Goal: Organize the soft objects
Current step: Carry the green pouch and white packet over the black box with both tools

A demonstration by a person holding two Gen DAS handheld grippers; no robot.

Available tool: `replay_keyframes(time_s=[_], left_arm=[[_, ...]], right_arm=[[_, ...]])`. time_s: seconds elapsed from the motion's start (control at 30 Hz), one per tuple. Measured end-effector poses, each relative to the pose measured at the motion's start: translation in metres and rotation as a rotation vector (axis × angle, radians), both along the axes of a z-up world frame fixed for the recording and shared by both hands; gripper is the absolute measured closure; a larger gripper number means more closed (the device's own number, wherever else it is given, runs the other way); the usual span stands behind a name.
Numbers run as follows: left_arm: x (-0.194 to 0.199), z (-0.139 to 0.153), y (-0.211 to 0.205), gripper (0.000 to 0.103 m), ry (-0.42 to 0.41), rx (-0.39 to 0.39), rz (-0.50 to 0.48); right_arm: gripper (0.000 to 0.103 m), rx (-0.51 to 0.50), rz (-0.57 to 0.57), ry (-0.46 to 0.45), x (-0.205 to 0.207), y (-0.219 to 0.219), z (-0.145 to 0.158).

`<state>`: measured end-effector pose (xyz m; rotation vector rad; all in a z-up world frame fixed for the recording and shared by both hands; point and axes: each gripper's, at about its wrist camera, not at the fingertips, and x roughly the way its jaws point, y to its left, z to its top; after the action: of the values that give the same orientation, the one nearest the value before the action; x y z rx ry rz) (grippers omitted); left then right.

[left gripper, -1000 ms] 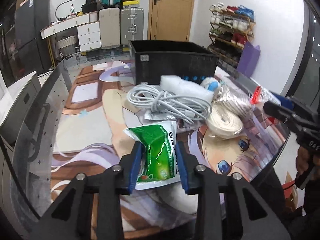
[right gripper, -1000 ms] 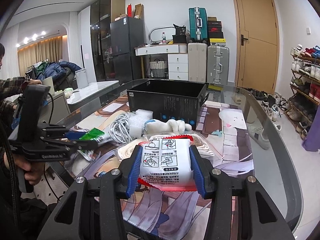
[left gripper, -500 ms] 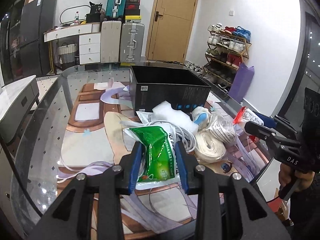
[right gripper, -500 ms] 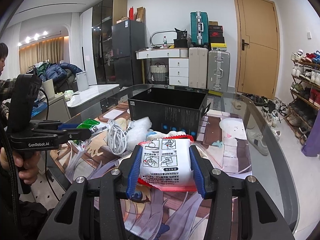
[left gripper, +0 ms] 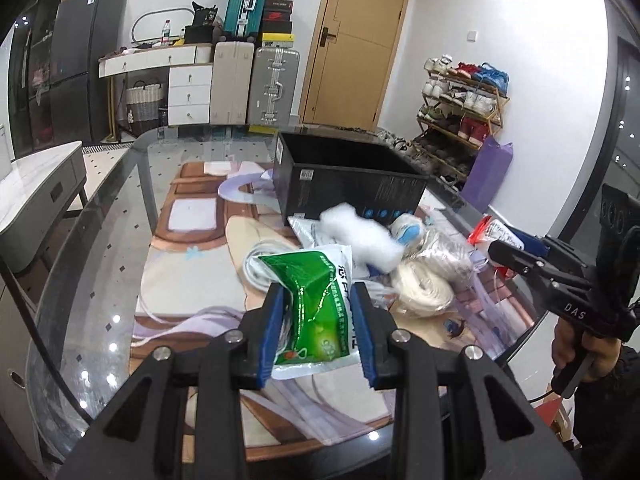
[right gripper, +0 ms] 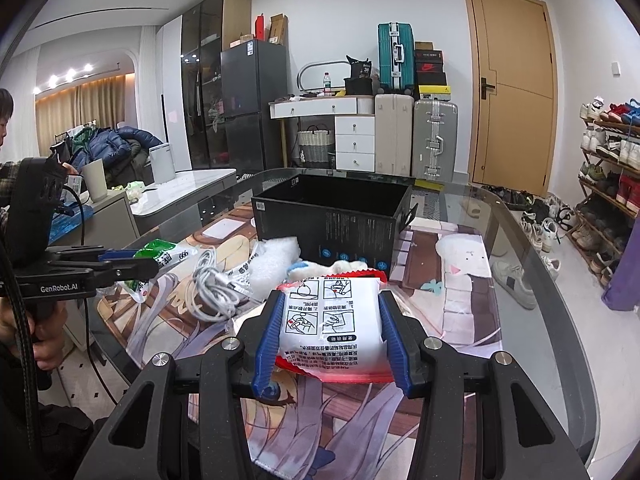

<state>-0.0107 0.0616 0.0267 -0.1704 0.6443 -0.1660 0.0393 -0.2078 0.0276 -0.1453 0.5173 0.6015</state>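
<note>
Both grippers hold soft packs above a glass table [left gripper: 100,240], with the open black box [left gripper: 348,184] waiting beyond the pile. The left gripper [left gripper: 318,330] has its jaws pinched nearly shut on a green pack [left gripper: 316,304]; the right gripper [right gripper: 330,338] clamps a white pack [right gripper: 332,320] with a red edge just as tightly. A cable coil [right gripper: 214,290], white wadding [left gripper: 360,236] and rope bundles [left gripper: 424,288] lie heaped against the box's near wall. Judging by the task, the packs belong in the box: each should be carried clear over the heap and the rim, then released low inside, one hand at a time so the tools do not collide. Compared with a second ago, the left gripper has lifted its pack off the mat, and the heap sits lower in its view; the right has barely shifted.
</note>
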Motion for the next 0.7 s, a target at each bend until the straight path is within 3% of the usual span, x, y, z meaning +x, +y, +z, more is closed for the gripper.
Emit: replay_keyframes(time_s=[0.7], left_arm=[[0.069,0.056,-0.019,0.071,-0.117,0.023,-0.014]], right_arm=[[0.056,0.014,-0.019,-0.033,0.046,0.027,0.057]])
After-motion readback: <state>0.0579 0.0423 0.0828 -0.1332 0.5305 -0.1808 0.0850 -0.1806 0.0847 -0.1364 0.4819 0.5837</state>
